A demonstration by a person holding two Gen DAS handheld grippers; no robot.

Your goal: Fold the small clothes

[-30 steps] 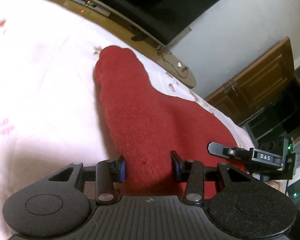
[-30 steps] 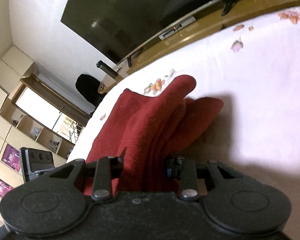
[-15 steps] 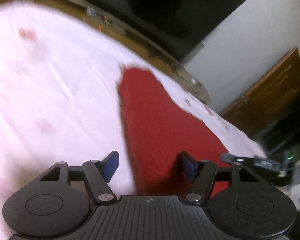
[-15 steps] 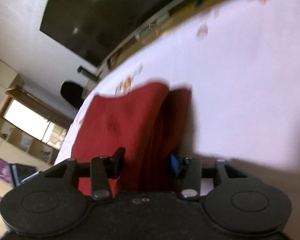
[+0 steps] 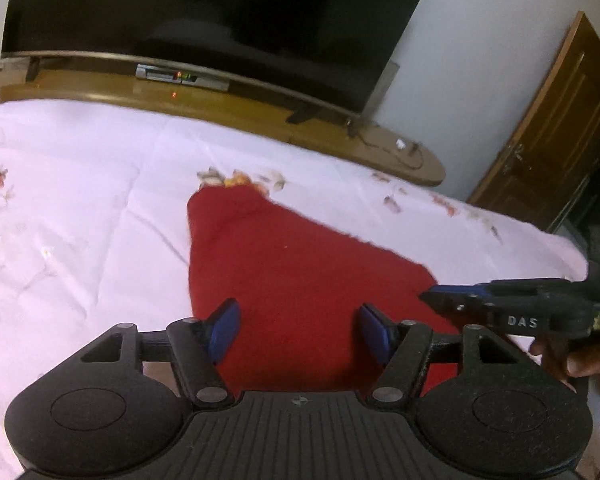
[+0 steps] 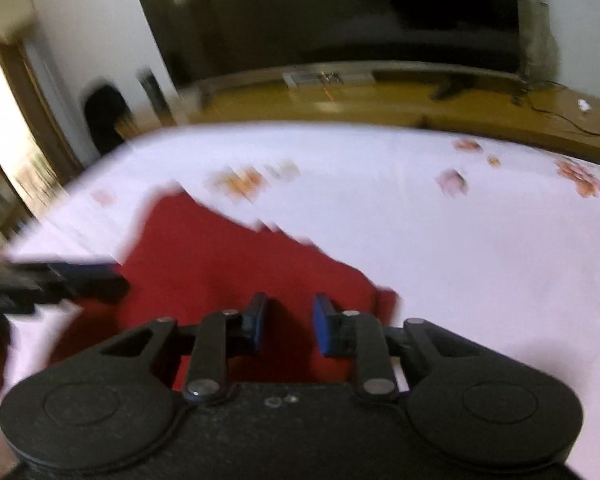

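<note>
A folded red knit garment (image 5: 296, 276) lies flat on the white flowered bedspread (image 5: 80, 200). My left gripper (image 5: 296, 330) is open and empty, its blue pads above the garment's near edge. My right gripper (image 6: 286, 322) is open and empty above the garment (image 6: 220, 264) near its right corner. It also shows in the left wrist view (image 5: 500, 308) at the right, held by a hand. The left gripper shows at the left edge of the blurred right wrist view (image 6: 60, 280).
A long wooden TV bench (image 5: 260, 108) with a large dark television (image 5: 204, 12) runs behind the bed. A brown wooden door (image 5: 556, 120) stands at the right. Cables (image 6: 572, 120) lie on the bench's right end.
Both grippers let go of the red garment, opened and drew back and up. The garment now lies flat on the bedspread instead of hanging bunched in the right gripper.
</note>
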